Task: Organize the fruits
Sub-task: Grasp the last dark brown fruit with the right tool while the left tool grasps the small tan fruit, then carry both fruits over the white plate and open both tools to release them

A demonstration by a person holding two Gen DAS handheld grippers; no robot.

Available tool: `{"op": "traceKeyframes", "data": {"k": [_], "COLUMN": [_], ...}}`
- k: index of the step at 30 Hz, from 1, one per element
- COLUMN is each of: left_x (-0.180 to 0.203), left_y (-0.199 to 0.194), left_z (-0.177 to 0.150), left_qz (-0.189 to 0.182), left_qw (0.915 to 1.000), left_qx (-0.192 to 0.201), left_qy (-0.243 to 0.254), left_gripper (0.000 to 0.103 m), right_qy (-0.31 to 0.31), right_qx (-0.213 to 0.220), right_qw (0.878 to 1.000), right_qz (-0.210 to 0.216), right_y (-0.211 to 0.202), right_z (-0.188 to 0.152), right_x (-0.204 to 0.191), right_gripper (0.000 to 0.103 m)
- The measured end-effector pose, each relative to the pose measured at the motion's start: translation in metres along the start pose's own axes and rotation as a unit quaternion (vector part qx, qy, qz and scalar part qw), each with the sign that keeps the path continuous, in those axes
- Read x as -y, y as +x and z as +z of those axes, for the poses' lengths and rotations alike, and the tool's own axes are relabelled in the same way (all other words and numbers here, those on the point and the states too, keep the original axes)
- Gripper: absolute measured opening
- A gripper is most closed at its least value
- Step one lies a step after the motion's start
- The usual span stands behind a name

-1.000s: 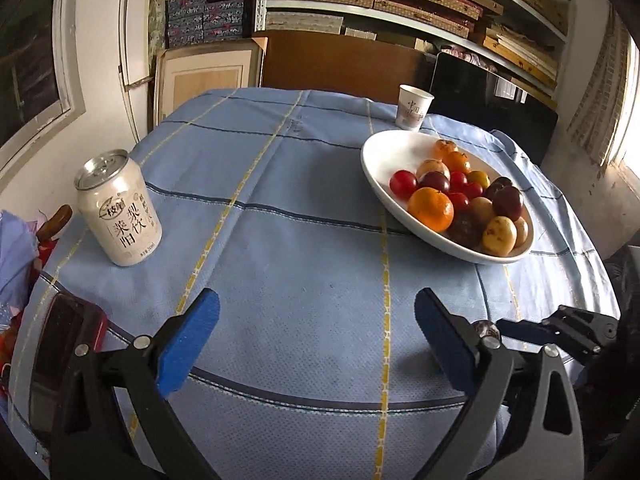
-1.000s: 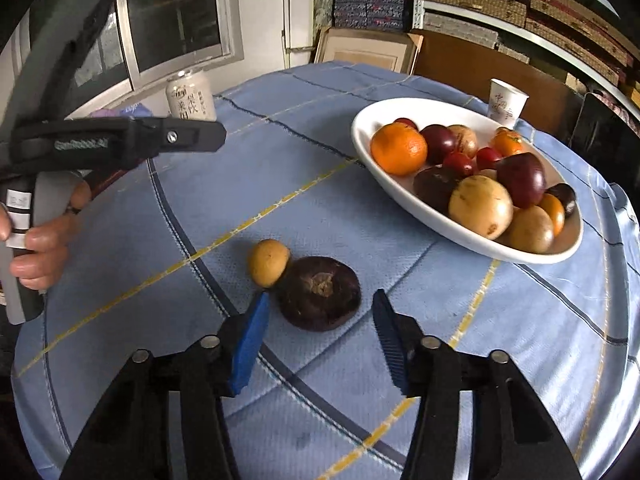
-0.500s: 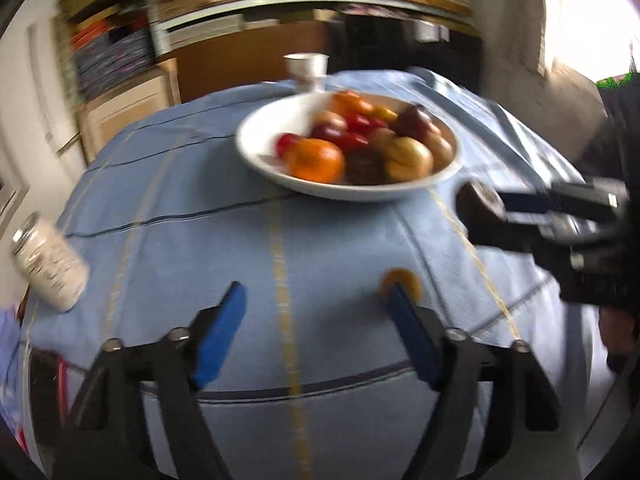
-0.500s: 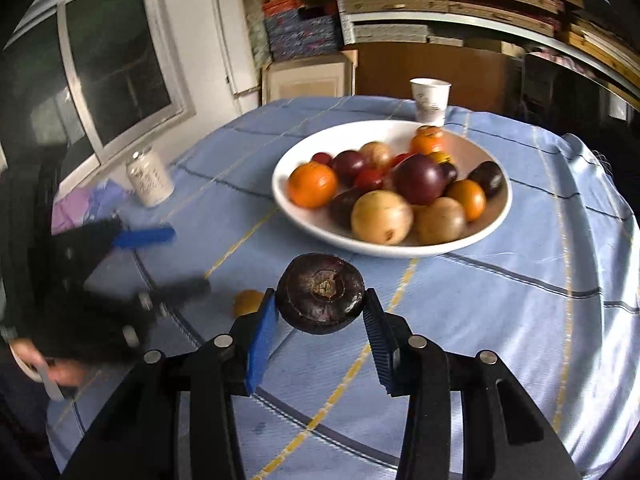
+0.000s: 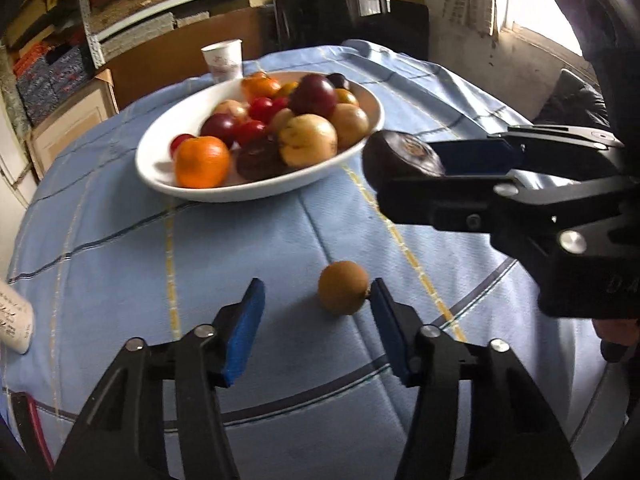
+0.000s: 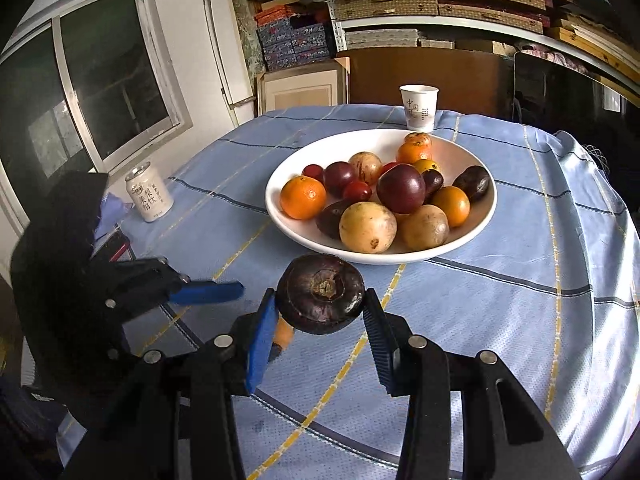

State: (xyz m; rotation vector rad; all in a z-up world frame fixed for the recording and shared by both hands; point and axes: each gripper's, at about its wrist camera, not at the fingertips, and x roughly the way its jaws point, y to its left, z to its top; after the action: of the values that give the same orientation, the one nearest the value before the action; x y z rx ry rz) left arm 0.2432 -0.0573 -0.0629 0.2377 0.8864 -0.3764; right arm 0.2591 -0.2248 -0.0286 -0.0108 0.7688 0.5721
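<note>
brown fruit between left fingers

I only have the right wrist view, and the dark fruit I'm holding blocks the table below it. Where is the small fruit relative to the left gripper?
Observer: In the left wrist view, the small brown fruit lies on the tablecloth between the left gripper fingers.
Operator: Is it gripped?
Observer: Not yet. The jaws are closing. One pad is right at the fruit; the other pad stands clear of it.
Operator: And my dark fruit?
Observer: Seen from that side, the dark fruit is clamped in the right gripper, raised off the cloth.
</note>
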Motion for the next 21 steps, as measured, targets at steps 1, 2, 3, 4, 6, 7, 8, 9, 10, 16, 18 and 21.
{"op": "traceKeyframes", "data": {"k": [1,2,3,4,6,7,8,9,10,16,18,21], "left_x": [0.002,0.003,0.004,0.006,0.008,0.009,0.01,0.011,0.012,0.006,0.002,-0.007], "left_y": [0.003,0.005,0.007,0.009,0.013,0.015,0.016,0.016,0.017,0.011,0.005,-0.013], "left_z": [0.001,0.002,0.004,0.006,0.009,0.011,0.012,0.014,0.016,0.016,0.016,0.02], "left_qz": [-0.002,-0.003,-0.008,-0.008,-0.014,-0.015,-0.013,-0.012,-0.012,-0.011,-0.006,-0.001], "left_qw": [1.0,1.0,0.9999,0.9999,0.9999,0.9998,0.9999,0.9999,0.9999,0.9999,0.9999,0.9992], "left_qx": [-0.003,-0.005,-0.006,-0.007,-0.009,-0.01,-0.009,-0.007,-0.005,0.003,0.01,0.032], "left_qy": [0.002,0.003,0.003,0.003,0.004,0.004,0.005,0.007,0.007,-0.004,-0.01,-0.022], "left_gripper": [0.042,0.039,0.036,0.033,0.027,0.027,0.027,0.027,0.027,0.027,0.027,0.027], "right_qy": [0.001,0.003,0.005,0.007,0.009,0.012,0.014,0.019,0.021,0.031,0.033,0.042], "right_qx": [0.001,0.001,0.002,0.003,0.005,0.005,0.005,0.006,0.006,0.006,0.008,0.021], "right_qw": [1.0,1.0,1.0,1.0,1.0,1.0,1.0,1.0,1.0,1.0,0.999,0.999], "right_qz": [0.0,-0.001,-0.001,-0.002,-0.005,-0.006,-0.006,-0.006,-0.006,-0.005,-0.003,0.007], "right_y": [-0.001,-0.001,-0.002,-0.002,-0.003,-0.004,-0.004,-0.005,-0.005,-0.005,-0.007,-0.014], "right_z": [0.0,0.0,0.001,0.001,0.001,0.001,0.001,0.001,0.002,0.002,0.002,0.008], "right_x": [0.001,0.001,0.003,0.004,0.006,0.008,0.009,0.012,0.013,0.02,0.02,0.021], "right_gripper": [0.044,0.044,0.044,0.044,0.044,0.044,0.044,0.044,0.044,0.044,0.044,0.044]}}
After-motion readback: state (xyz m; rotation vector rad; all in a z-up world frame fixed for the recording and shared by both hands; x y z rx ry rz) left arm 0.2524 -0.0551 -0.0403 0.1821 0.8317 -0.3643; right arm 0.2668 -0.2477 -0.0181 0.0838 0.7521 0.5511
